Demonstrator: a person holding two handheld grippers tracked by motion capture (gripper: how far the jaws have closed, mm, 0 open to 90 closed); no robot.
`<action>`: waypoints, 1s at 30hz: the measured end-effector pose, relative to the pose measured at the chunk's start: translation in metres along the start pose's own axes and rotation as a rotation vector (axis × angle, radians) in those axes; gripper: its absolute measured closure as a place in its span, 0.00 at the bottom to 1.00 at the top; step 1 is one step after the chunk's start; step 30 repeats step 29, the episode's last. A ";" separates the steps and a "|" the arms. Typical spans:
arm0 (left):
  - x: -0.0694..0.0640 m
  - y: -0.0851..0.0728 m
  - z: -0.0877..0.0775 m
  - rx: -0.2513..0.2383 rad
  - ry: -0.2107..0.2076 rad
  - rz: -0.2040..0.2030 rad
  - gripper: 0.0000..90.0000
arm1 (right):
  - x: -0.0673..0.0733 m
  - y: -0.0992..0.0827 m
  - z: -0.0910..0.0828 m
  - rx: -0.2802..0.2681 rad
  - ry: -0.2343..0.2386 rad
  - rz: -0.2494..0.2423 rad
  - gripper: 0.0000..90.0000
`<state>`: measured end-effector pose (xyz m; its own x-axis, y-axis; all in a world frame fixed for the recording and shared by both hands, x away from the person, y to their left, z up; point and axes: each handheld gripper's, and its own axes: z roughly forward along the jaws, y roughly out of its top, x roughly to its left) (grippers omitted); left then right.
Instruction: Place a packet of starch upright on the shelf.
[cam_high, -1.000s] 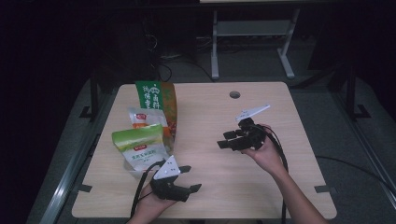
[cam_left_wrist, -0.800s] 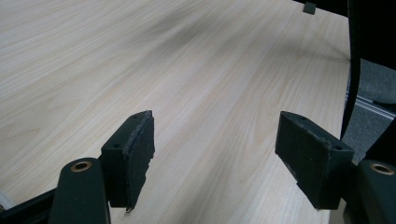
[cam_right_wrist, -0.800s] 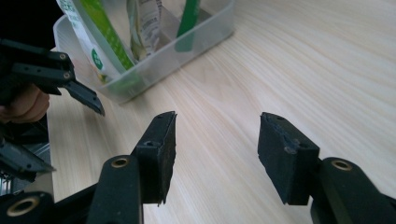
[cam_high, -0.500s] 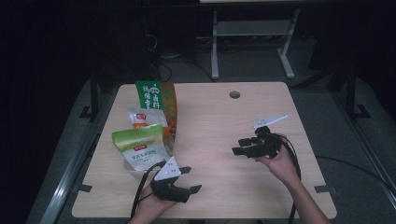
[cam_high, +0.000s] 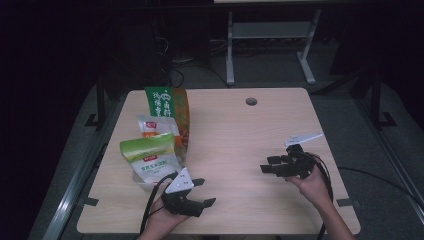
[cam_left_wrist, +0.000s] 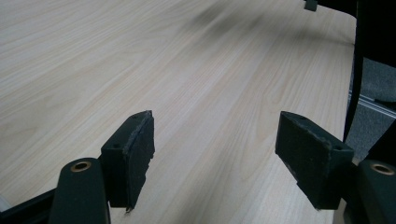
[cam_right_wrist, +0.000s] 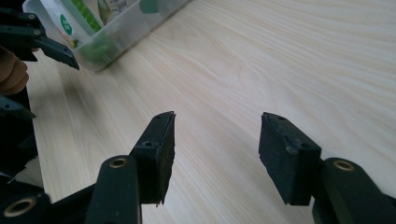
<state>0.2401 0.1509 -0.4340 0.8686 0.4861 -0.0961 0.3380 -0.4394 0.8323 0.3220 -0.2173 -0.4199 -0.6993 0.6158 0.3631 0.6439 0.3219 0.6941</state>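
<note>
My left gripper (cam_high: 206, 192) rests near the front edge of the light wooden table (cam_high: 235, 135), open, with bare wood between its jaws (cam_left_wrist: 215, 158). My right gripper (cam_high: 267, 165) hovers low over the right part of the table, pointing left, open and holding nothing (cam_right_wrist: 215, 154). At the table's left a clear plastic tub (cam_right_wrist: 121, 32) holds snack bags: a tall green and orange bag (cam_high: 167, 107), a small white and orange one (cam_high: 155, 127) and a green one (cam_high: 150, 155). The left gripper's jaw tip (cam_right_wrist: 46, 44) shows beside the tub in the right gripper view.
A round cable hole (cam_high: 251, 101) sits near the table's far edge. Behind the table a grey metal stand (cam_high: 270, 35) rises from the dark floor. Cables trail from both grippers over the front edge. Bare wood lies between the two grippers.
The right hand has drawn back toward the near right part of the table and sunk lower. The left hand and the bags have stayed put.
</note>
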 end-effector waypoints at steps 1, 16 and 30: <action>0.000 0.000 0.000 -0.001 -0.001 -0.002 0.31 | -0.001 -0.002 -0.001 0.000 -0.001 0.002 0.50; -0.002 -0.002 0.002 -0.002 -0.008 -0.003 0.31 | -0.002 -0.036 -0.012 -0.016 -0.014 0.036 0.49; -0.005 -0.005 0.001 0.015 -0.019 0.028 0.31 | 0.013 -0.059 -0.017 -0.028 -0.020 0.032 0.46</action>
